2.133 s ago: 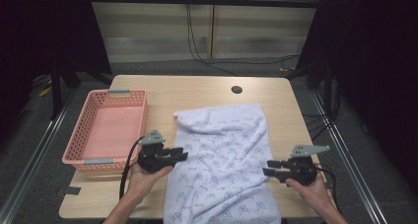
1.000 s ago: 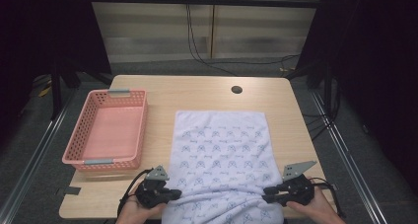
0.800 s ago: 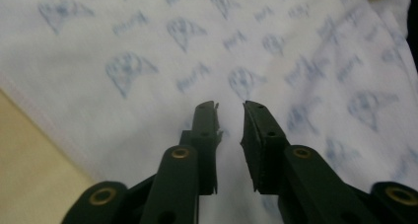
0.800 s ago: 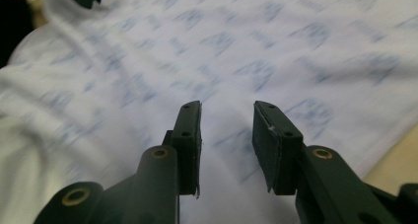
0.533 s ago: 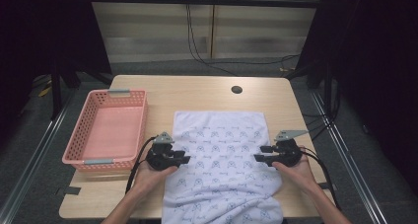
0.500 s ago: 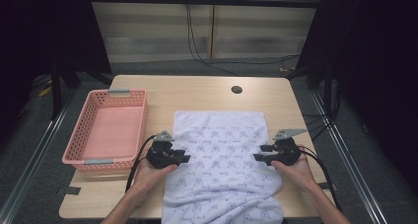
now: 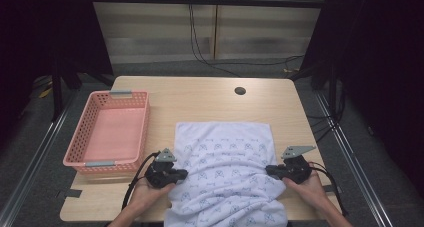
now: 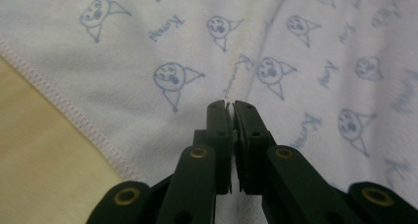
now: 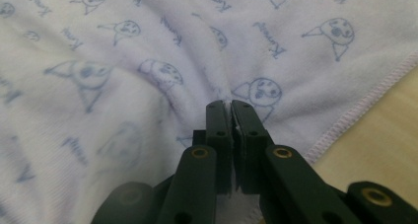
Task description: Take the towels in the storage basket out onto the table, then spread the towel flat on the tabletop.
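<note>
High view: white printed towel [image 7: 225, 177] spread over the near half of the bench [image 7: 200, 99], near end draped over the front edge, far edge straight. Left claw [image 7: 181, 175] at the towel's left margin, right claw [image 7: 269, 170] at its right margin, both about level across the cloth, each in a hand rising from the bottom of the frame. Pink basket [image 7: 107, 132] standing empty on the left of the bench, apart from the cloth. Puckers running across the cloth from one claw toward the other.

Left gripper view: left claw [image 8: 230, 105] pressed together, having just been closing, a thin ridge of towel [image 8: 162, 41] nipped at the tips. Pink-stitched hem and bare wood at the left.

Right gripper view: right claw [image 9: 229, 104] likewise pinched to a sliver, also having just been closing, a small fold of towel [image 9: 98, 46] caught between the tips. Hem and bare wood at the right.

Likely step in hand: taking both sides to fold the cloth.

Risks from here: very little fabric in either bite, so a quick lift could let it slip free. Top layer alone possibly caught, leaving a lopsided fold. Uneven pull between the two hands apt to skew the far edge. Overhanging end liable to drag the towel toward the floor once weight comes off the bench.
</note>
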`<state>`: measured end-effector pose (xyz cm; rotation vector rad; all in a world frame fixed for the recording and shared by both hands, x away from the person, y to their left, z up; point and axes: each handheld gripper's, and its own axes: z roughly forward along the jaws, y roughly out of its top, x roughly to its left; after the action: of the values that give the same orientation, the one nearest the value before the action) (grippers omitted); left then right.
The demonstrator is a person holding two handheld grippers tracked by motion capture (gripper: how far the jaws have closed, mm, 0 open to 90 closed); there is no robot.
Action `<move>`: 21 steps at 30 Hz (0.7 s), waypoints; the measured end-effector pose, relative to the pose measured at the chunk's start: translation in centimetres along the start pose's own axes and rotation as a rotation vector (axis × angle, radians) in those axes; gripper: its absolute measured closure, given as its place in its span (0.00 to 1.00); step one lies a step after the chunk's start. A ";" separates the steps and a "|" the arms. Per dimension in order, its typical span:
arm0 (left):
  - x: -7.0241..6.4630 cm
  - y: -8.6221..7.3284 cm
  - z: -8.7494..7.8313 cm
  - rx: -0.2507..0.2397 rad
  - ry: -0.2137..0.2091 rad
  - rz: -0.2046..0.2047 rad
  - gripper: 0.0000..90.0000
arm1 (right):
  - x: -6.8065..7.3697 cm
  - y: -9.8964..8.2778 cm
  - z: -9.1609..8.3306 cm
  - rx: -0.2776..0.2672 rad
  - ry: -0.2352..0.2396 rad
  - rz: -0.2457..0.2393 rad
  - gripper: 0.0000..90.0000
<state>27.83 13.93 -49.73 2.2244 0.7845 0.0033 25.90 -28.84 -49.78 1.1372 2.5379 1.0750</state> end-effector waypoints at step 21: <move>1.4 3.5 1.3 -0.092 0.021 -0.022 0.75 | -3.1 3.5 -0.1 -0.114 -0.105 0.044 0.59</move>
<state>31.20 12.01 -48.61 2.1319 0.8039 0.0507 30.09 -29.53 -47.77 1.1916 2.3502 1.1237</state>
